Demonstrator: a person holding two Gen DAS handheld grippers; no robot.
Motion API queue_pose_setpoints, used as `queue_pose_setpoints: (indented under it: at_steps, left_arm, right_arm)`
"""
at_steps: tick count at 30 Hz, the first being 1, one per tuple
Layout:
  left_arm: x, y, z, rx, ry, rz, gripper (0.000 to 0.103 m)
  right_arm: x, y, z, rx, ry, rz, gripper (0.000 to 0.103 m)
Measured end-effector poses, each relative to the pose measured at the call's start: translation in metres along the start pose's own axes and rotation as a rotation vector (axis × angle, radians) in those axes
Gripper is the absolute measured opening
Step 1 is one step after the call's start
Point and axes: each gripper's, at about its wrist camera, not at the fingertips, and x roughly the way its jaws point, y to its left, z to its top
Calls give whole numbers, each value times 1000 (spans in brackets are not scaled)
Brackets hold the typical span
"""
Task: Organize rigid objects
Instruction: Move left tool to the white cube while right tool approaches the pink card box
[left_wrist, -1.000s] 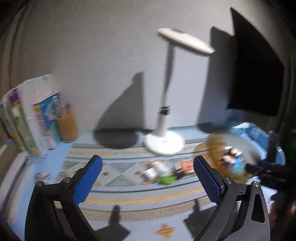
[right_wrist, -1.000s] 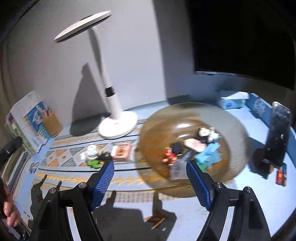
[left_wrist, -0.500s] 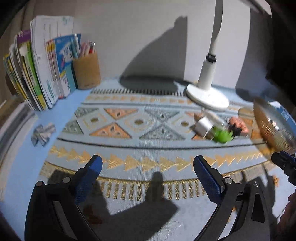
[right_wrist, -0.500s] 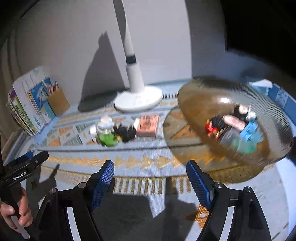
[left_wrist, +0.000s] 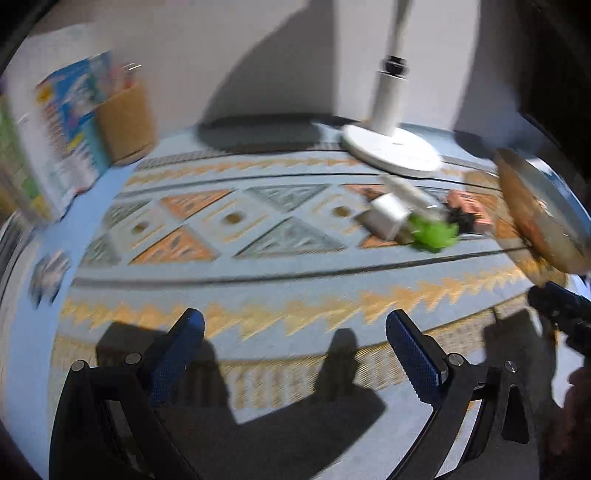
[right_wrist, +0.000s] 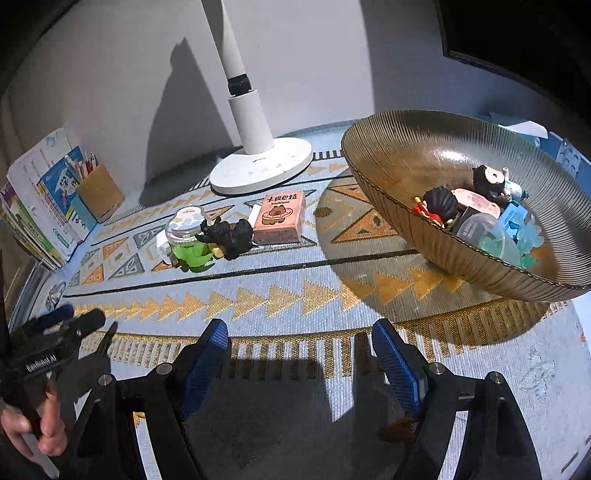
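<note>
Both views have dropped lower toward the patterned mat (right_wrist: 280, 295). Each tool, left tool (left_wrist: 295, 343) and right tool (right_wrist: 299, 347), hangs apart and empty. Pink box (right_wrist: 282, 218), black figure (right_wrist: 229, 234) and green toy (right_wrist: 192, 254) lie clustered left of the filled bowl (right_wrist: 406, 155).

Over the last second both views have swung down from the wall toward the patterned mat (right_wrist: 295, 280). The amber bowl (right_wrist: 461, 192), first dead ahead of the right gripper (right_wrist: 299, 350), now sits ahead to its right. The cluster of small toys (left_wrist: 417, 221) has drawn nearer the left gripper (left_wrist: 295, 347), ahead and to its right.
</note>
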Motion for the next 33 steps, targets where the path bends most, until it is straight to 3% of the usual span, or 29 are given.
queue_pose_setpoints:
  at_steps: [5, 10, 16, 22, 26, 30, 33]
  left_arm:
    - [16, -14, 44, 76, 2, -150, 99]
    - [59, -21, 59, 72, 104, -243, 99]
    - [70, -22, 61, 66, 101, -177, 98]
    - [72, -33, 68, 106, 90, -166, 98]
    - [80, -27, 75, 70, 96, -181, 98]
    - [81, -12, 75, 43, 60, -115, 98]
    - [77, 8, 76, -19, 42, -109, 96]
  right_arm:
    - [1, 2, 1, -5, 4, -13, 79]
    - [3, -1, 1, 6, 16, 1, 79]
    - [6, -3, 2, 21, 38, 19, 79]
    - [7, -2, 1, 26, 48, 17, 79]
    - [9, -3, 1, 31, 54, 16, 79]
    - [11, -3, 0, 34, 61, 17, 79]
    - [12, -3, -1, 33, 61, 7, 79]
